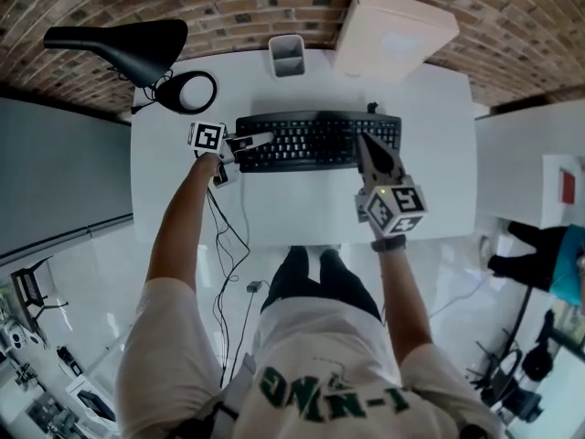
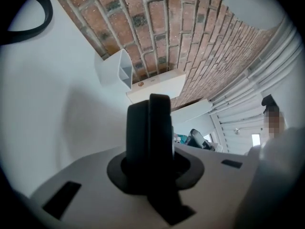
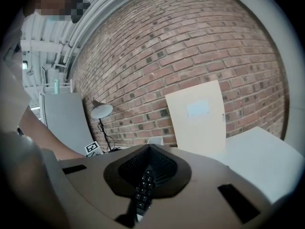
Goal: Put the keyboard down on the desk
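A black keyboard (image 1: 311, 141) lies lengthwise across the middle of the white desk (image 1: 302, 208). My left gripper (image 1: 249, 143) is shut on its left end; in the left gripper view that end of the keyboard (image 2: 148, 142) stands edge-on between the jaws. My right gripper (image 1: 367, 146) is shut on the keyboard's right part, and the right gripper view shows rows of keys (image 3: 143, 189) running in between the jaws. I cannot tell whether the keyboard rests on the desk or hangs just above it.
A black desk lamp (image 1: 128, 46) with a ring base (image 1: 187, 91) stands at the back left. A white pen holder (image 1: 287, 55) and a cream box (image 1: 393, 27) stand against the brick wall. Cables (image 1: 224, 236) hang off the desk's front edge by the person's left arm.
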`<state>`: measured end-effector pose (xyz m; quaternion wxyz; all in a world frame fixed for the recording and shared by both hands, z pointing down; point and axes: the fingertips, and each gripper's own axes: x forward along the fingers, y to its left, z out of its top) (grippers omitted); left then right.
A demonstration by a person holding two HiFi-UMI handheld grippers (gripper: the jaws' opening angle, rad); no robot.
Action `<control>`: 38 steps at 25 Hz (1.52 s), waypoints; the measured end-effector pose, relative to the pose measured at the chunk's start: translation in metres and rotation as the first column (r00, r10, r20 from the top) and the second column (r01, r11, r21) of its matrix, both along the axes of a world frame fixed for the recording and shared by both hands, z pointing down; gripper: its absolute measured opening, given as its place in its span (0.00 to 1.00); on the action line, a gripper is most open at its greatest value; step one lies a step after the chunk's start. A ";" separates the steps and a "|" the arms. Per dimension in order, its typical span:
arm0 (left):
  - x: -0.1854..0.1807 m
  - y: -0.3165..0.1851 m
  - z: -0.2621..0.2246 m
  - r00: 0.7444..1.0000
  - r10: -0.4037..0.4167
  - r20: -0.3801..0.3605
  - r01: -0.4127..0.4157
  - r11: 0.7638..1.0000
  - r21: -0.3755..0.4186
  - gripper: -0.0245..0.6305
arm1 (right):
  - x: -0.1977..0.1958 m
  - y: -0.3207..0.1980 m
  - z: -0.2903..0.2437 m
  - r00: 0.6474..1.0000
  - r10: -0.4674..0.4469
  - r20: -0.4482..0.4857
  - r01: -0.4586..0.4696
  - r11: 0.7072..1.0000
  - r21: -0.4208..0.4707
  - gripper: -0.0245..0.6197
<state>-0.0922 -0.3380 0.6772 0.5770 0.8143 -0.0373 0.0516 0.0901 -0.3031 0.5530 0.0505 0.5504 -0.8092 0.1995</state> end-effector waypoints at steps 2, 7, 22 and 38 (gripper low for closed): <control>-0.004 -0.003 0.009 0.999 0.005 0.040 -0.004 1.000 -0.031 0.15 | -0.002 -0.002 0.003 1.000 -0.001 0.000 0.001 1.000 -0.012 0.04; -0.004 -0.001 0.017 0.999 0.046 -0.003 -0.047 0.993 -0.106 0.14 | -0.004 -0.006 0.014 1.000 -0.002 -0.006 0.002 0.999 -0.033 0.04; -0.022 -0.014 0.066 0.972 0.029 0.232 -0.009 0.996 -0.086 0.30 | -0.027 -0.013 0.031 0.999 -0.040 0.013 0.041 0.997 -0.068 0.04; -0.035 -0.026 0.080 0.873 -0.087 0.480 0.074 0.996 0.046 0.47 | -0.042 -0.008 0.035 0.998 -0.058 0.022 0.060 0.995 -0.075 0.04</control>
